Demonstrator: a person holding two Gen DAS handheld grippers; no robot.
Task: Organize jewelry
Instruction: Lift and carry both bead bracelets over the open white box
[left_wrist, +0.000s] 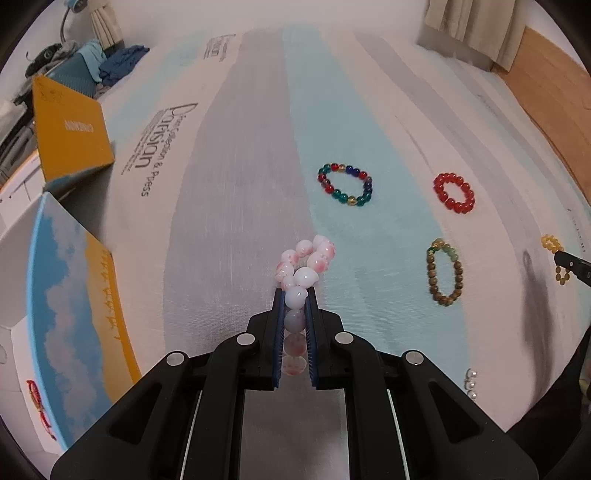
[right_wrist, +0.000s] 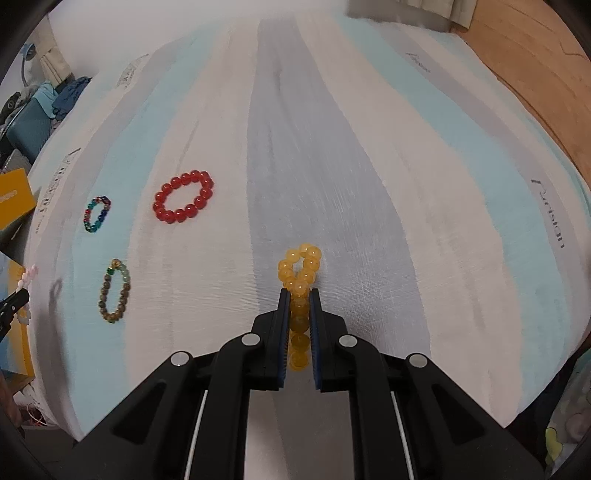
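Left gripper (left_wrist: 295, 299) pinches pink-white bead bracelet (left_wrist: 306, 264) and right gripper (right_wrist: 299, 295) pinches yellow bead bracelet (right_wrist: 301, 269), each held over the striped cloth (right_wrist: 369, 184), fingers nearly closed on 1 strand side; likely light, floppy, slippery beads, best gripped across the strand.

Striped bedsheet (right_wrist: 369, 221), red bracelet (right_wrist: 184, 201), multicolored bracelet (left_wrist: 345, 184), brown-green bracelet (left_wrist: 445, 272) lying flat

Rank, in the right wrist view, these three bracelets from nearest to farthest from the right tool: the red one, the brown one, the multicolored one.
From the right tool, which grips the yellow bracelet:
1. Red bracelet, ahead and to the left.
2. Brown bracelet, level with the tool tips, farther left.
3. Multicolored bracelet, far left, near the cloth's edge.
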